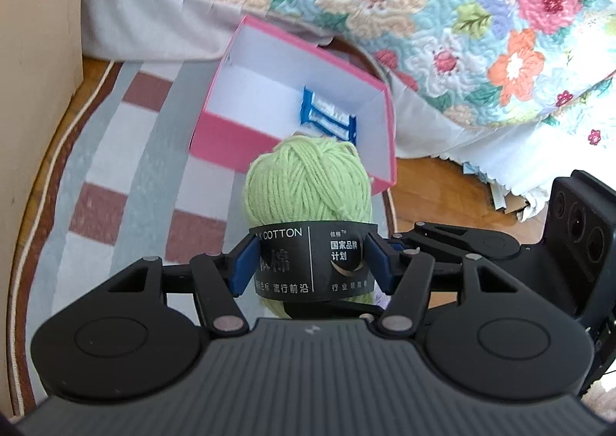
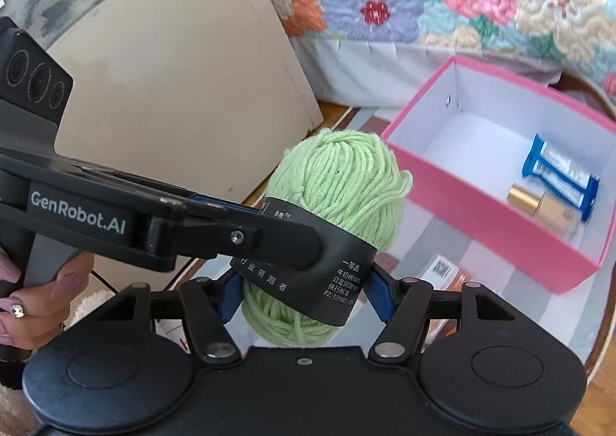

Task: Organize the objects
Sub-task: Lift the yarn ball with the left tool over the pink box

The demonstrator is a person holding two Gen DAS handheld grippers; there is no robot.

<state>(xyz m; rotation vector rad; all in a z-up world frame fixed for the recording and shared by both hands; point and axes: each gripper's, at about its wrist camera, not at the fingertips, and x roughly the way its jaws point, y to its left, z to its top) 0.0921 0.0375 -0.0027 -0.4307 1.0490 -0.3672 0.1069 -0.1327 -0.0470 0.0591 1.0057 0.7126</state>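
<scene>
left hand-held gripper [image 1: 312,263]: I've got it clamped on the yarn [image 1: 308,182]
right hand-held gripper [image 2: 304,293]: gripping the same yarn
box [image 1: 219,136]: on the rug [image 1: 127,182], bed-side edge

The yarn ball [image 1: 308,182] is pale green with a black, white-lettered band [image 1: 312,263]. The box [image 2: 481,205] is pink outside and white inside, holding blue-and-white packets [image 2: 562,174]. The rug [image 1: 127,166] is striped grey, white and reddish-brown; the quilt [image 1: 423,1] is flowered pink, orange, lilac and cream on pale blue.

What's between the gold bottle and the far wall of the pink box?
In the right wrist view, blue packets lie between the gold bottle and the pink box's far wall.
</scene>
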